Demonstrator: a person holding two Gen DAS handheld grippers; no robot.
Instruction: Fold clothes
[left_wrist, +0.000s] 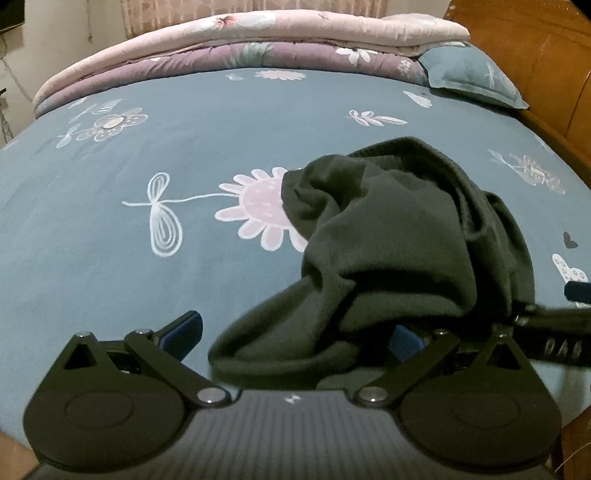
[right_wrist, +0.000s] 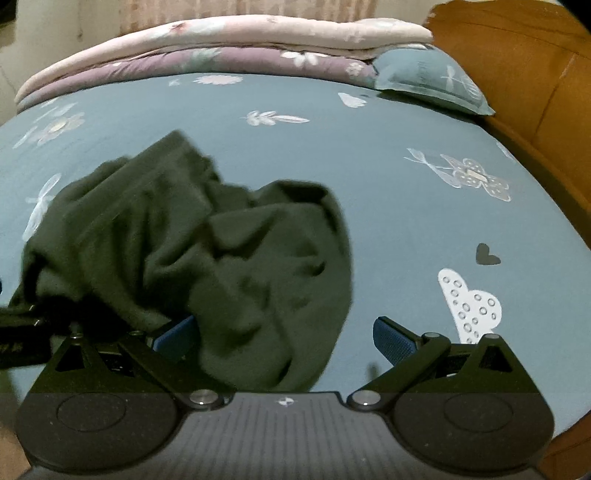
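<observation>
Left wrist view: the left gripper (left_wrist: 293, 338) is seen with its blue-padded fingers (left_wrist: 183, 330) set wide apart, and a crumpled dark green garment (left_wrist: 388, 251) is draped into the gap between them, so that the right-hand pad is partly covered by cloth. No clamping on the fabric is shown. The garment is heaped on the bed (left_wrist: 110, 258), near its front edge and toward the right half, over a blue sheet printed with white and pink flowers. At the right border of this view part of the other gripper is visible, just beside the garment's right side.

Right wrist view: the right gripper (right_wrist: 284, 338) is likewise held with its fingers (right_wrist: 391, 339) spread apart; the garment (right_wrist: 207, 258) lies across the left pad, while the right pad is bare above the sheet (right_wrist: 406, 221). The cloth is blurred at its edges.

At the far edge of the bed, folded quilts (left_wrist: 240, 40) in pink and purple are stacked, and a blue pillow (left_wrist: 469, 75) is placed at the far right corner, against a wooden headboard (left_wrist: 535, 55).
</observation>
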